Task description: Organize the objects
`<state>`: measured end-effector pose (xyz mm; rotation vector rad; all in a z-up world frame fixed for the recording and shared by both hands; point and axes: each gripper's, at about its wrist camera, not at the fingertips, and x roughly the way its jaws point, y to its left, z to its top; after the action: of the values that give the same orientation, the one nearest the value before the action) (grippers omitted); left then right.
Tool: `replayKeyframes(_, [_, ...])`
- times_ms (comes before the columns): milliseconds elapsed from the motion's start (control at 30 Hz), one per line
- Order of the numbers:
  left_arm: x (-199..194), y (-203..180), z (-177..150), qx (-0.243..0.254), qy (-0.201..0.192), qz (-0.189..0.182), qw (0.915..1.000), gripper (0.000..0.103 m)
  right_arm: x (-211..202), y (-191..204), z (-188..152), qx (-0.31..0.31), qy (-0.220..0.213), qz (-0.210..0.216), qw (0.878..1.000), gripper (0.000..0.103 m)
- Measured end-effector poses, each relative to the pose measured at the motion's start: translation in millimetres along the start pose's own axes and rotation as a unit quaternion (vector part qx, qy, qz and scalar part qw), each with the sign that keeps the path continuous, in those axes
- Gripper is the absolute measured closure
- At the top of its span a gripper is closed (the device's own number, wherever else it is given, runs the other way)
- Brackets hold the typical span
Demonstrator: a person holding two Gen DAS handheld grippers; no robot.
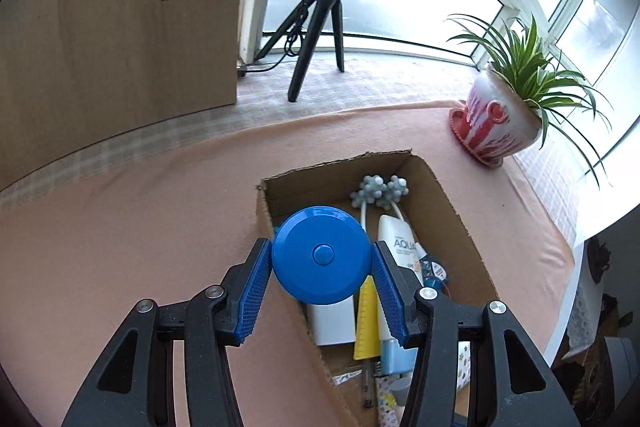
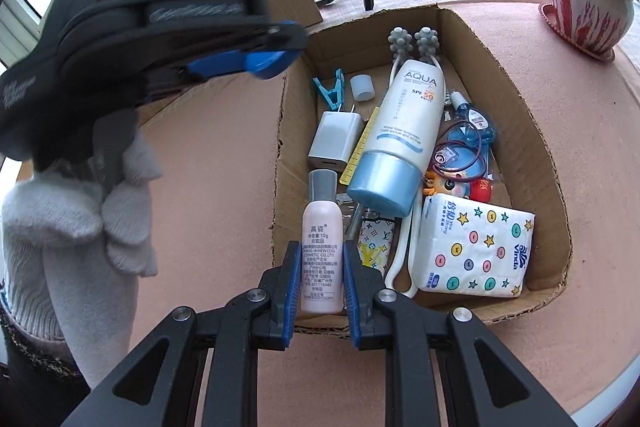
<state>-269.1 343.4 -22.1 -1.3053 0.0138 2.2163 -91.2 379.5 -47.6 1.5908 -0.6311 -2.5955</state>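
The left gripper (image 1: 321,277) sits low and central in the left wrist view, its blue ribbed pads pressed on either side of a round blue disc (image 1: 321,254) with a small button at its centre; the jaws are spread wide to span it. The disc is above the near-left corner of the cardboard box (image 1: 452,203), which lies on a pink cloth-covered table (image 1: 140,227).

In the right wrist view, the right gripper (image 2: 322,277) at lower centre has its jaws drawn close together on a small pink bottle (image 2: 322,255) with a grey cap. Its label reads "10g" and "COSMETIC CO.,LTD" among Chinese characters. The bottle stands over the box's near edge.

Inside the box, mid-frame, lies a white sunscreen tube (image 2: 400,135) with a blue cap, printed "AQUA", "SPF 50". At lower right is a tissue pack (image 2: 476,247) marked "Vinda". A white charger plug (image 2: 334,143), a yellow ruler (image 2: 360,147) and a blue clothes peg (image 2: 330,89) lie to the left.

At upper right stands a potted plant (image 2: 584,7) in a red-and-white pot. A gloved hand (image 2: 80,219) fills the left edge.
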Motion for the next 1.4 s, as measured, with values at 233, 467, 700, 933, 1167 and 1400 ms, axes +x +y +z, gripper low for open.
replayKeyframes(233, [33.0,-24.0,7.7,0.014,0.011,0.006,0.9998,0.049,1.6,-1.1,2.0,-0.007,0.002,-0.006,1.0,0.085])
replayKeyframes(467, [47.9,-24.8,17.3,0.015,0.01,0.013,0.9998,0.049,-1.9,0.8,1.3,-0.017,-0.003,-0.011,1.0,0.085])
replayKeyframes(700, [38.1,-22.2,20.8,0.016,-0.001,0.011,0.9998,0.029,-11.4,0.6,0.2,-0.022,-0.017,-0.025,0.999,0.065])
replayKeyframes(933, [17.0,-1.9,15.1,0.008,-0.007,0.023,0.9997,0.026,-16.5,-2.9,-2.7,-0.007,-0.017,-0.026,1.0,0.062])
replayKeyframes(1167, [-21.3,29.8,-16.1,0.001,-0.012,0.047,0.9988,0.021,-28.1,1.1,-6.2,-0.002,-0.033,-0.029,0.999,0.059])
replayKeyframes(1400, [-74.6,69.4,-62.6,-0.021,-0.016,0.077,0.9966,0.017,-37.1,22.5,-9.3,-0.012,-0.051,-0.028,0.998,0.058])
